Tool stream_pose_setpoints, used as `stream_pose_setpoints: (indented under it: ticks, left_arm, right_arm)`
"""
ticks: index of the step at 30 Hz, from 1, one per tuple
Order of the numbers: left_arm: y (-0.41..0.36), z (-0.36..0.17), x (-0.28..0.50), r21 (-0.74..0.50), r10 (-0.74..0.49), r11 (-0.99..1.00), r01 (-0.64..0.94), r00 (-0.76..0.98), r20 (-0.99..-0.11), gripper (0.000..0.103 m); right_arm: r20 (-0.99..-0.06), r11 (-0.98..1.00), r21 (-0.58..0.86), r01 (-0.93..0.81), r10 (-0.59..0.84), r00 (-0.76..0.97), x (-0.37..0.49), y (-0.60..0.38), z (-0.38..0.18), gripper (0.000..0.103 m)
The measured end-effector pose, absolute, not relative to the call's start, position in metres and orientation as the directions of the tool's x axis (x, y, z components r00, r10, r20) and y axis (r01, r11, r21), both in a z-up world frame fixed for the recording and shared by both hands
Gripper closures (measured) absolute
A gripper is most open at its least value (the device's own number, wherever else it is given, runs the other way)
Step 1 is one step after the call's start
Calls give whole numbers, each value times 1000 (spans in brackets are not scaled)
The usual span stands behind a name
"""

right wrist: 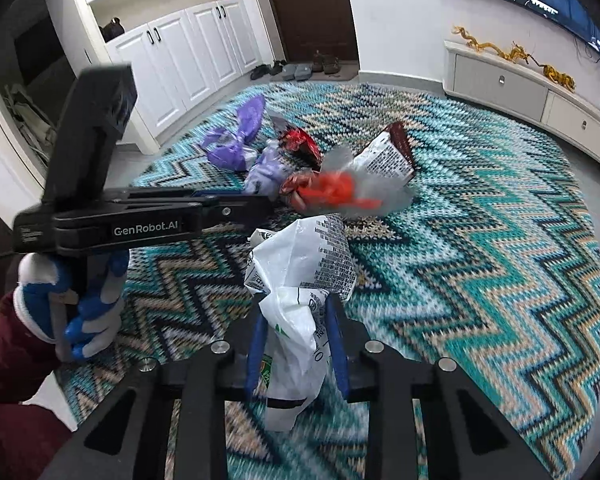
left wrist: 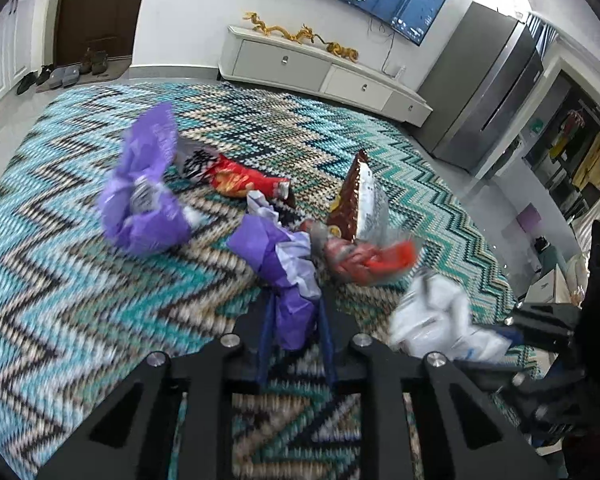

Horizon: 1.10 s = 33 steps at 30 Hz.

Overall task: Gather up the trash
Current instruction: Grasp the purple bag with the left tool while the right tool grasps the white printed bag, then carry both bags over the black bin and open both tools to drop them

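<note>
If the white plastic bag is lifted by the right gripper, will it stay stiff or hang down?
The white plastic bag looks thin and crumpled, so it will probably hang limp. It seems light for its size. The right gripper pinches only a bunched part, and the glossy film may slip.
</note>
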<state>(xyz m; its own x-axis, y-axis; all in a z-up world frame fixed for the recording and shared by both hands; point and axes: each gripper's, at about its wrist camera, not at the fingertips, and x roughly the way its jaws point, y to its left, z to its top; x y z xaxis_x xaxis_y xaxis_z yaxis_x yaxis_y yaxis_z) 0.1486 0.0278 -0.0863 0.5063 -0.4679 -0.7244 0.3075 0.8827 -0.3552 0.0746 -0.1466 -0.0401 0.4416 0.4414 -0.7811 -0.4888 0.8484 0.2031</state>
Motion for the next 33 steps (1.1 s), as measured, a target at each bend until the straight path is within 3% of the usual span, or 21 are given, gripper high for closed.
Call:
stream_pose_setpoints:
  ticks: [10,17,23,33]
  left_arm:
    - [39,-58,86,-305,-456,887,347,545,-704,84]
    - [-5,-25,63,-283,-514,845,454,539,-668,84]
    - [-96,-4,56,-246,-590,752,611,457,-666,84]
    - [-297,-19,56,-203,-632,534,821,228,-740,84]
  right_arm:
    - [-693,905,227,-361,410,593,27,-207,-1,77]
    - [-628,951,217,-218,307,715,-14,-279,25,77]
    - [-618,979,200,-25,146,773,-51,-362,29,77]
    - [-740,919,224,323,-55,670,-81,-501,-24,77]
